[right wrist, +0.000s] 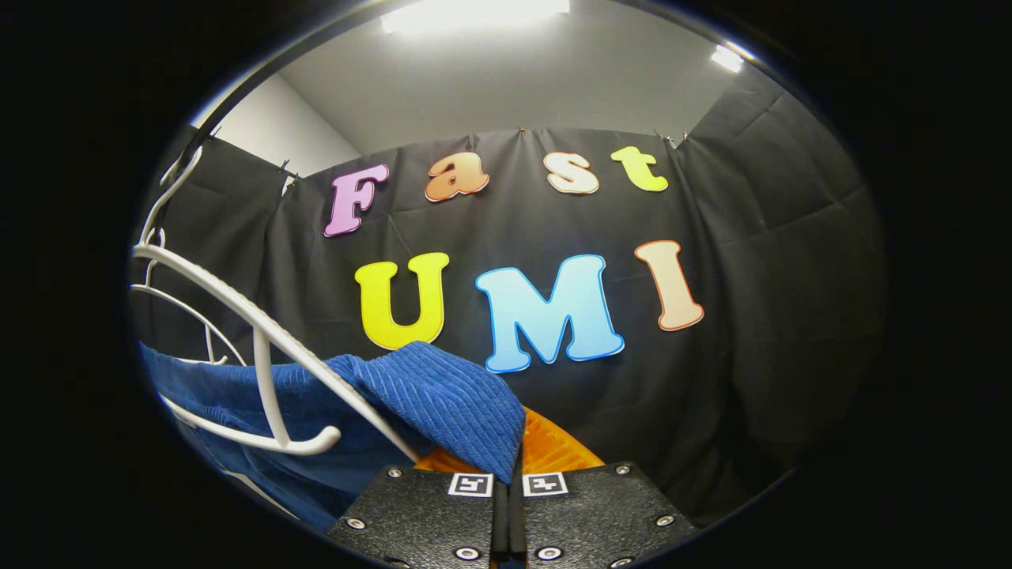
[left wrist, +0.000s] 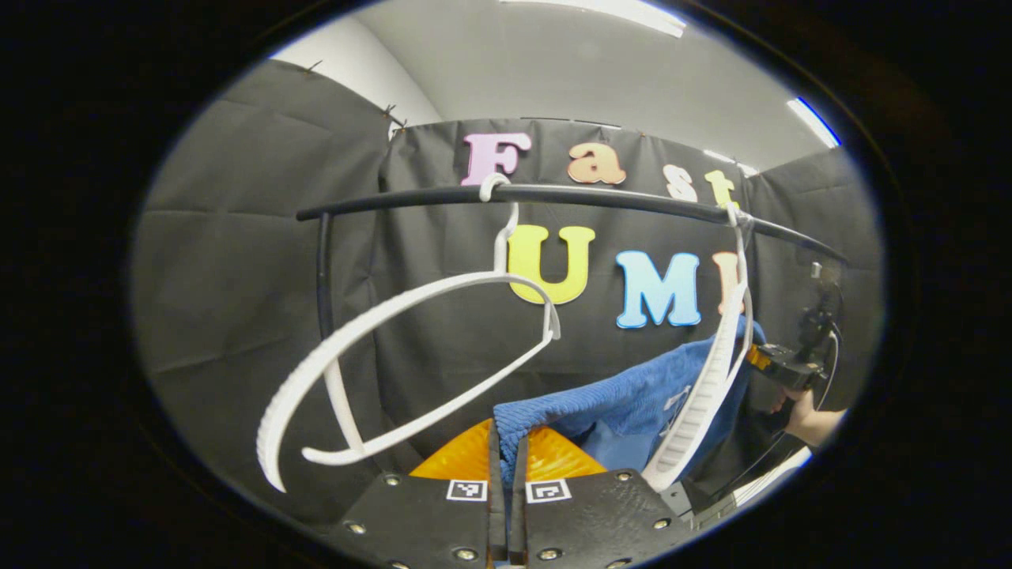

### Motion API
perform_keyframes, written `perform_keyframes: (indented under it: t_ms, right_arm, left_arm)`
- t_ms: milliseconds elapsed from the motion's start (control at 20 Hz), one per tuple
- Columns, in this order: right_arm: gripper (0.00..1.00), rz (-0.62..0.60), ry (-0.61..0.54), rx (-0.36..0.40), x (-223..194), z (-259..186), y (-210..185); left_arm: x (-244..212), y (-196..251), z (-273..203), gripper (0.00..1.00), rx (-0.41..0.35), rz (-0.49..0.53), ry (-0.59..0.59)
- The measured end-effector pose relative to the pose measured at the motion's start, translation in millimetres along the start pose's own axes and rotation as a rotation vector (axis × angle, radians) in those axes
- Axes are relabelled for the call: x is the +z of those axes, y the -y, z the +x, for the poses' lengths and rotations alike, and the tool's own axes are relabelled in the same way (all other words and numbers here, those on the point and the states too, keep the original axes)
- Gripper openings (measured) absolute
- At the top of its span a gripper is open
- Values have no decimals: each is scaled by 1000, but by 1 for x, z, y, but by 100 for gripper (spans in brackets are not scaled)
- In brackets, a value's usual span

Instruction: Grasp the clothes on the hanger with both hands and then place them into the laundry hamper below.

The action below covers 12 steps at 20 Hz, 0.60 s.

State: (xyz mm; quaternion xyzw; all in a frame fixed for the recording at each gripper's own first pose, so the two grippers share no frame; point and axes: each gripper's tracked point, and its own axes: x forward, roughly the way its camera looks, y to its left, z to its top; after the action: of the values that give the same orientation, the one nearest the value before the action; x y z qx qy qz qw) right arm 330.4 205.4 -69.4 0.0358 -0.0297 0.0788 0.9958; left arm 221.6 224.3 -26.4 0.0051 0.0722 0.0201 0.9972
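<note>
A: Left gripper view, nearest first. The left gripper [left wrist: 507,466] has its fingers drawn close together, and a fold of the blue garment [left wrist: 624,399] runs down into the narrow slot between them. Clenched on the cloth.

B: Same for the other side? In the right gripper view the right gripper [right wrist: 507,474] also has its fingers nearly together, with a ribbed corner of the blue garment [right wrist: 443,403] dropping into the gap.

A: Agreed, clamped on the cloth as well. Where does the garment sit otherwise?

B: Left gripper view: it drapes from the left gripper's tips across to the right, passing behind a white hanger [left wrist: 704,395] seen nearly edge-on. Just beyond that hanger, the other gripper and the hand [left wrist: 814,419] holding it show at the frame's right edge.

A: Second white hanger [left wrist: 411,356] hangs bare to the left, tilted, hook over the black rail [left wrist: 569,196].

B: Both hooks are on that rail; its left end bends down into an upright post. In the right gripper view a white hanger [right wrist: 261,348] lies over the garment at left.

A: Farthest: black cloth wall [left wrist: 237,261], pale ceiling with light strips above. Hamper: cannot tell where.
</note>
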Motion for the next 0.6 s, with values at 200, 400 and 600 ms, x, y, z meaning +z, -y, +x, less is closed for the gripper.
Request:
perform_keyframes:
  t_ms: [200, 400, 600]
  right_arm:
    - [0, -43, -45, -14, -17, -4, 4]
    - [0, -29, -63, -17, -24, -19, 7]
    - [0, -60, -70, -7, -32, -29, 8]
  left_arm:
    - [-26, 3, 7, 3, 19, -10, -33]
    - [-49, 8, -5, 2, 33, -19, -67]
    - [-61, 12, -10, 3, 49, -32, -79]
